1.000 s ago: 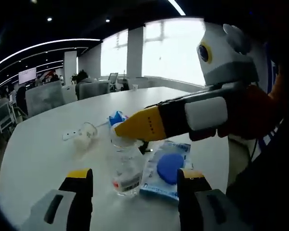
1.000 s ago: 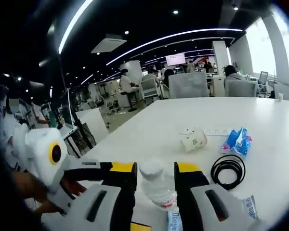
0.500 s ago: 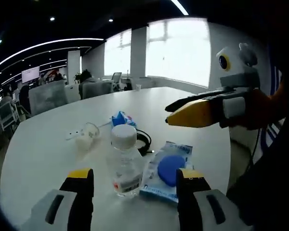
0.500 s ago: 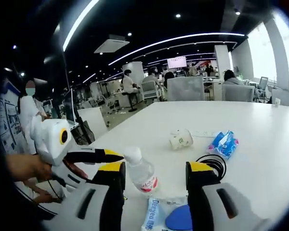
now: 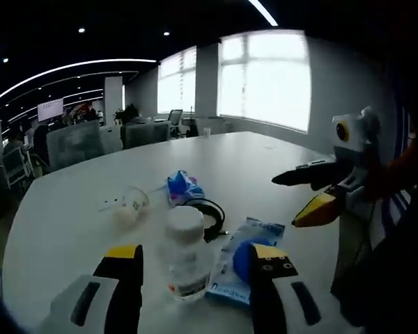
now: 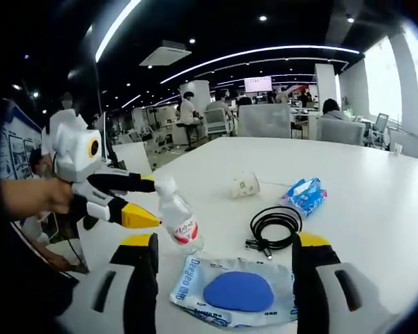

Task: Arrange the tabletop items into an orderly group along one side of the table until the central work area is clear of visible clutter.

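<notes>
In the left gripper view the left gripper has its jaws spread wide and holds nothing. The bottle stands upright on the white worktop, between the two jaws and a little ahead of them. Just beside it lies the packet with a blue disc inside, partly hidden by one jaw. Behind the bottle are the coiled black cable, the blue wrapper and the tipped-over cup.

In the right gripper view the right gripper also has its jaws wide apart and empty. The packet lies flat between them, the cable just beyond it, the bottle off to the left by the other gripper, and the cup and wrapper farther back.

A second ago the right gripper's jaws stood on either side of the bottle cap; since then it has let go and drawn well away from it, now seen at the right of the left gripper view, clear of the worktop items. The bottle has stayed upright where it stood.
</notes>
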`<act>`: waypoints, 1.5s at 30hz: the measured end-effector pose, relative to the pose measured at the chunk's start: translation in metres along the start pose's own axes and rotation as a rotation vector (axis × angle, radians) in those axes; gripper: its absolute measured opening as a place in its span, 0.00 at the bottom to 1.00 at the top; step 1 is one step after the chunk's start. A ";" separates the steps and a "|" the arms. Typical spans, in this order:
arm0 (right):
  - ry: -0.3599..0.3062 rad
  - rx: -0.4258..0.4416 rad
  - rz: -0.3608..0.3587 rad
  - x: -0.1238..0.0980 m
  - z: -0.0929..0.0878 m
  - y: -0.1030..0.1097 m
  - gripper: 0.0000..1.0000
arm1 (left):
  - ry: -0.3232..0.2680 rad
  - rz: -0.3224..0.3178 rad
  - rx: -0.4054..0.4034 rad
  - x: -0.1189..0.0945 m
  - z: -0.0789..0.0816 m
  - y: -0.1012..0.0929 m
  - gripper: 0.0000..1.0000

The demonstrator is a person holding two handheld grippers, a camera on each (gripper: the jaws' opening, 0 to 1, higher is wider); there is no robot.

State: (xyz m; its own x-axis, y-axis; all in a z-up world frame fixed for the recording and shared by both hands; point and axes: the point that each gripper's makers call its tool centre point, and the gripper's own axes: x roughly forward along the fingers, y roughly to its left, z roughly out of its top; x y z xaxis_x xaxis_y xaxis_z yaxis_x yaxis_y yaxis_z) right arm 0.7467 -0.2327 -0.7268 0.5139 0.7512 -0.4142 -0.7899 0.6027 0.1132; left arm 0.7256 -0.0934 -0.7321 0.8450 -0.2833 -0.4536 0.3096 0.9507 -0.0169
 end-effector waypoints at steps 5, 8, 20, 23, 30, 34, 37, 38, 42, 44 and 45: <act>0.032 -0.045 -0.004 -0.004 -0.014 -0.011 0.88 | 0.012 0.020 -0.004 0.007 0.003 -0.004 0.50; 0.043 -0.073 -0.009 -0.006 -0.021 -0.015 0.94 | 0.001 0.040 -0.021 0.009 0.007 -0.004 0.47; 0.100 -0.053 -0.036 -0.010 -0.047 -0.040 1.00 | -0.011 0.170 -0.033 0.015 0.011 0.000 0.37; 0.106 -0.043 -0.045 -0.012 -0.051 -0.045 0.99 | -0.006 0.201 -0.028 0.016 0.012 0.004 0.34; 0.130 -0.031 -0.056 -0.016 -0.063 -0.051 0.97 | -0.036 0.275 -0.023 0.012 0.017 0.015 0.24; 0.143 -0.030 -0.058 -0.015 -0.067 -0.054 0.95 | -0.032 0.301 -0.017 0.014 0.015 0.014 0.23; 0.149 -0.024 -0.057 -0.016 -0.070 -0.055 0.95 | -0.040 0.325 -0.014 0.013 0.017 0.013 0.23; 0.152 -0.025 -0.057 -0.016 -0.071 -0.055 0.94 | -0.043 0.331 -0.012 0.014 0.016 0.014 0.23; 0.169 -0.023 -0.052 -0.016 -0.077 -0.056 0.94 | -0.041 0.349 -0.001 0.014 0.017 0.015 0.23; 0.172 -0.023 -0.049 -0.017 -0.079 -0.056 0.93 | -0.044 0.350 -0.018 0.014 0.018 0.015 0.23; 0.172 -0.023 -0.048 -0.017 -0.079 -0.056 0.93 | -0.046 0.356 -0.031 0.013 0.017 0.015 0.22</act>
State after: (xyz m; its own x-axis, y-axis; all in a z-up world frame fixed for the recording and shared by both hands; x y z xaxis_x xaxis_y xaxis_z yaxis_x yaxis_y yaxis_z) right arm 0.7557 -0.3004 -0.7971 0.4874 0.6635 -0.5676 -0.7746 0.6286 0.0697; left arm 0.7489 -0.0854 -0.7229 0.9164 0.0615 -0.3956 -0.0201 0.9940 0.1078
